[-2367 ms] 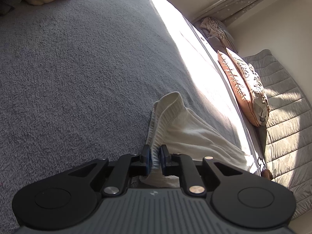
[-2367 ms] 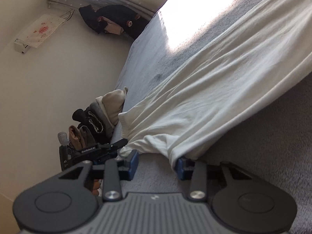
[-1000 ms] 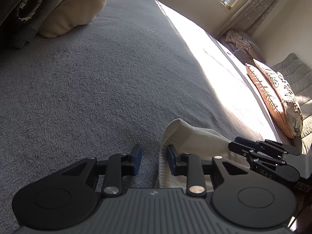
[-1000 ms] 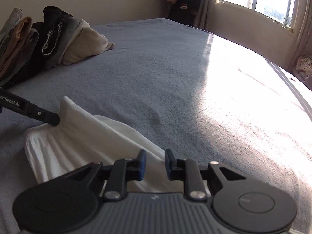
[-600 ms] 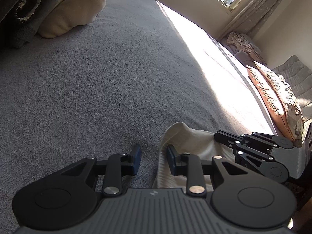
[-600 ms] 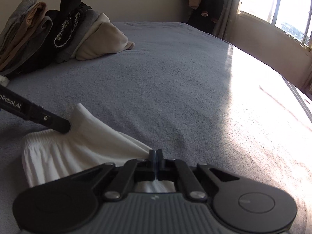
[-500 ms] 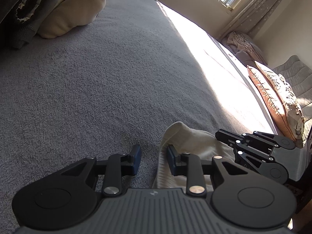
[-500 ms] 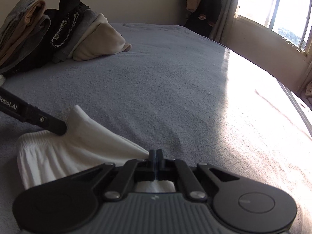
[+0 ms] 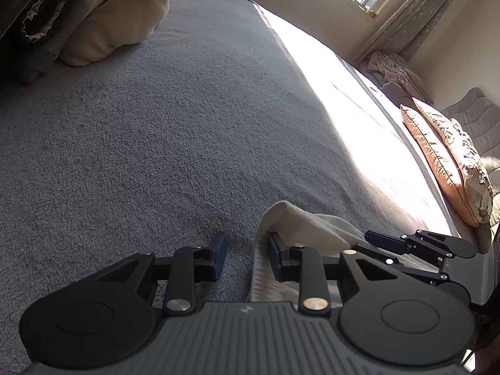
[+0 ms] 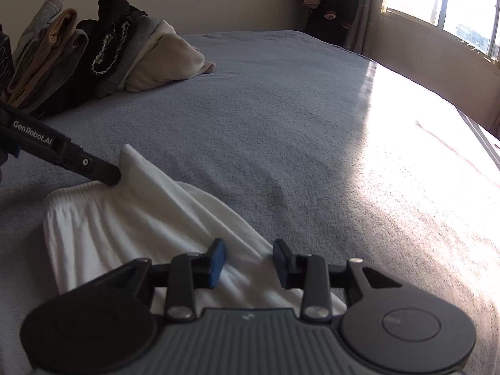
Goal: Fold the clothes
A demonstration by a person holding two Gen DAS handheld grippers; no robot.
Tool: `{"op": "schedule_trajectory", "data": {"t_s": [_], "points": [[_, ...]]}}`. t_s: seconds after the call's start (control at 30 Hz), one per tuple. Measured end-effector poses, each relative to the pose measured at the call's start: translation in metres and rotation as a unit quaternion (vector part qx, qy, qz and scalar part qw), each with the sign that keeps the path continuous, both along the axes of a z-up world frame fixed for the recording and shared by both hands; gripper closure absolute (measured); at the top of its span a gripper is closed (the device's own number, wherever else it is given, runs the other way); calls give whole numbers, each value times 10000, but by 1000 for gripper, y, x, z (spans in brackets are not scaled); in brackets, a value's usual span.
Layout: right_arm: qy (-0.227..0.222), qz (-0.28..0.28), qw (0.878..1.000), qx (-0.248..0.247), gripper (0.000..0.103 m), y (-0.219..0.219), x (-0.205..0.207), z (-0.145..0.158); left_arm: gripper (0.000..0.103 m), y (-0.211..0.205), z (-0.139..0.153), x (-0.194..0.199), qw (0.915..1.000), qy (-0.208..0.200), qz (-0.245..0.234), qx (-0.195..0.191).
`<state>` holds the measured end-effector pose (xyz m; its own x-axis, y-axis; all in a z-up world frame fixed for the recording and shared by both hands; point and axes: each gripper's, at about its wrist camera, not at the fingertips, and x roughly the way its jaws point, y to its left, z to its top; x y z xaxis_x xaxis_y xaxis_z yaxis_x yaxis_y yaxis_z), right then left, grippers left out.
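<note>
A white garment with a gathered waistband lies bunched on the grey bed blanket. My right gripper is over its near edge. Its jaws are opening, and a fold of the cloth lies between the pads without being pressed. My left gripper stands open at the waistband end. The cloth drapes against its right finger, while the other finger is over bare blanket. In the right wrist view the left gripper's finger touches a raised corner of the garment. The right gripper shows low at the right in the left wrist view.
A stack of folded clothes leans at the back left of the bed, also seen as the stack. Orange pillows lie beyond the bed's right edge. Sun falls from the window on the bed's right side.
The left gripper, earlier shut on the waistband, has stood open for the last second. The right gripper closed fully on the cloth half a second ago and now has its jaws apart again.
</note>
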<state>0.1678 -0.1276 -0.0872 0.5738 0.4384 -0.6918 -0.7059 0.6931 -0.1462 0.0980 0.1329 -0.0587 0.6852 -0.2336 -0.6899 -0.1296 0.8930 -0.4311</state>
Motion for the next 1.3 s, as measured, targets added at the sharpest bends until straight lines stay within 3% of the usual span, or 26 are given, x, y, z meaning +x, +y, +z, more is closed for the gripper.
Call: {"op": "schedule_trajectory", "data": {"t_s": [0.03,0.17,0.37,0.5,0.6,0.73,0.87,0.97,1.1,1.3], "points": [[-64,-51,10000,3,101,0,-1,1,72,-1,1,0,10000,-4,-7,41],[-273,-234,9992,145,101,-2,-2,6,72,-5,1,0,9997,-35,-69,249],[-451,-311,9985,14,102,8,3,4,70,-5,1,2,9997,-61,-30,227],[-389,-313,9986,-152,102,15,6,-11,58,-1,9,3,9997,-23,44,252],[-349,-413,9985,-36,101,13,7,-11,54,-5,26,-5,9977,-432,11,513],[-298,-581,9978,134,99,11,7,-10,54,-24,43,-17,9905,-1107,-615,528],[-327,-975,9932,537,88,-2,-3,4,54,-44,23,-5,9891,-945,-1029,473],[-312,-1189,9885,884,84,-26,-21,13,55,-49,-1,9,9908,-648,-1069,520],[-209,-1409,9856,905,76,-71,-40,9,62,-42,-2,13,9935,-598,-890,380],[340,-2604,9539,1454,77,-182,-34,-10,74,-42,-4,13,9939,-559,-833,454]]}}
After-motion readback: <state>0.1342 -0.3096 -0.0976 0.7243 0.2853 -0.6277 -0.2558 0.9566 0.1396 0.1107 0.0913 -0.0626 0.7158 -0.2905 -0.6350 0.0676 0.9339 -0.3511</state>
